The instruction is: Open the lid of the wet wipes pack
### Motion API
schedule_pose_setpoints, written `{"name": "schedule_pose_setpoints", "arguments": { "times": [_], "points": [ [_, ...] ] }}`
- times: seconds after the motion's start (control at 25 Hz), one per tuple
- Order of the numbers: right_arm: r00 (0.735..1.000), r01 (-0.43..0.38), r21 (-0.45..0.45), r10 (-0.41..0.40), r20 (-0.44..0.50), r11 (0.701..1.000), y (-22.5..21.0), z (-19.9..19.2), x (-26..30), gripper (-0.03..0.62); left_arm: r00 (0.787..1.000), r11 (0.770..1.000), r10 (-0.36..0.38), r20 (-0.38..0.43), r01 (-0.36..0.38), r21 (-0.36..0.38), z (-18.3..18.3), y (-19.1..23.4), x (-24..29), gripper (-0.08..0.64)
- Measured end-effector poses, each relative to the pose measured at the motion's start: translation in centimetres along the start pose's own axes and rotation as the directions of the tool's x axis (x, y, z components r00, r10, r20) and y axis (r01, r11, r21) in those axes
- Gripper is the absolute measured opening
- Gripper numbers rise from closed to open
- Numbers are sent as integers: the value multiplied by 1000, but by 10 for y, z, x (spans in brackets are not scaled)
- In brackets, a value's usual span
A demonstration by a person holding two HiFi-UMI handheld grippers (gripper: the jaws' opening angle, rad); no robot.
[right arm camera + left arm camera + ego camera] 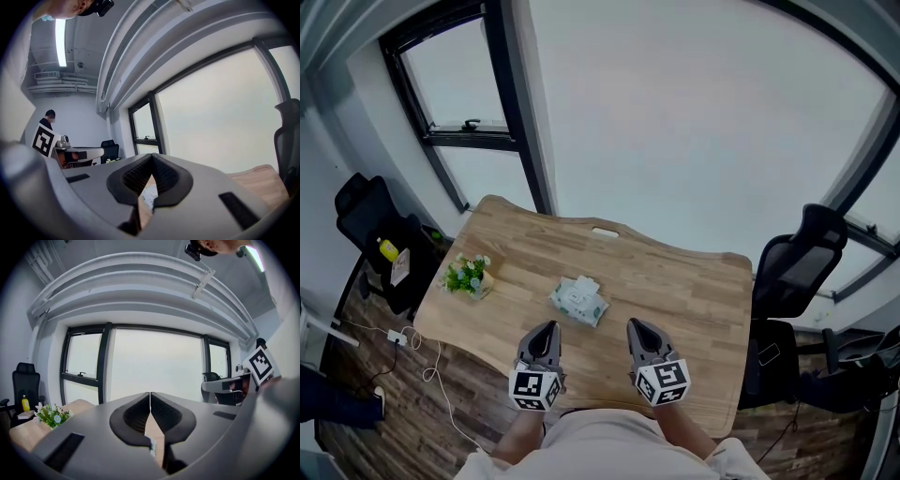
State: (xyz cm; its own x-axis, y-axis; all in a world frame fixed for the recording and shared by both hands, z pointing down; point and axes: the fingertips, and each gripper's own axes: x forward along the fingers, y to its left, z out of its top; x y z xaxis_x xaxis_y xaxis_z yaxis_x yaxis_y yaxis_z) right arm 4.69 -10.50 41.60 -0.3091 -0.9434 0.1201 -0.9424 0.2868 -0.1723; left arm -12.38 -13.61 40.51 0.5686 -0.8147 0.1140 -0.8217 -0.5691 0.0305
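Over table (694,291) L claw (548,326), R claw (634,324) closed; only head view shows whole pack (578,300).

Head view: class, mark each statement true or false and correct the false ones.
1. The pack lies on the table. True.
2. The left tongs grip the pack. False: left tongs and right tongs are both shut, empty, short of it.
3. A plant stands left of the pack. True.
4. The bottle stands on the table. False: it is off the table, by a chair.
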Motion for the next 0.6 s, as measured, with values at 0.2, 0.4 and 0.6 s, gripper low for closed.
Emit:
{"name": "schedule_pose_setpoints", "arguments": {
  "times": [0.2, 0.4, 0.6],
  "points": [
    [1000, 0, 2, 0, 11, 1000, -1, 2, -1, 6, 1000, 1000, -13, 8, 12, 15, 5, -7, 1, 21],
    [1000, -4, -7, 4, 20, 1000, -2, 5, -2, 6, 1000, 1000, -5, 11, 5, 21, 7, -6, 2, 21],
    [1000, 1, -2, -1, 16, 1000, -3, 3, -6, 6, 1000, 1000, -5, 1, 5, 17, 3, -8, 0, 21]
  ]
}}
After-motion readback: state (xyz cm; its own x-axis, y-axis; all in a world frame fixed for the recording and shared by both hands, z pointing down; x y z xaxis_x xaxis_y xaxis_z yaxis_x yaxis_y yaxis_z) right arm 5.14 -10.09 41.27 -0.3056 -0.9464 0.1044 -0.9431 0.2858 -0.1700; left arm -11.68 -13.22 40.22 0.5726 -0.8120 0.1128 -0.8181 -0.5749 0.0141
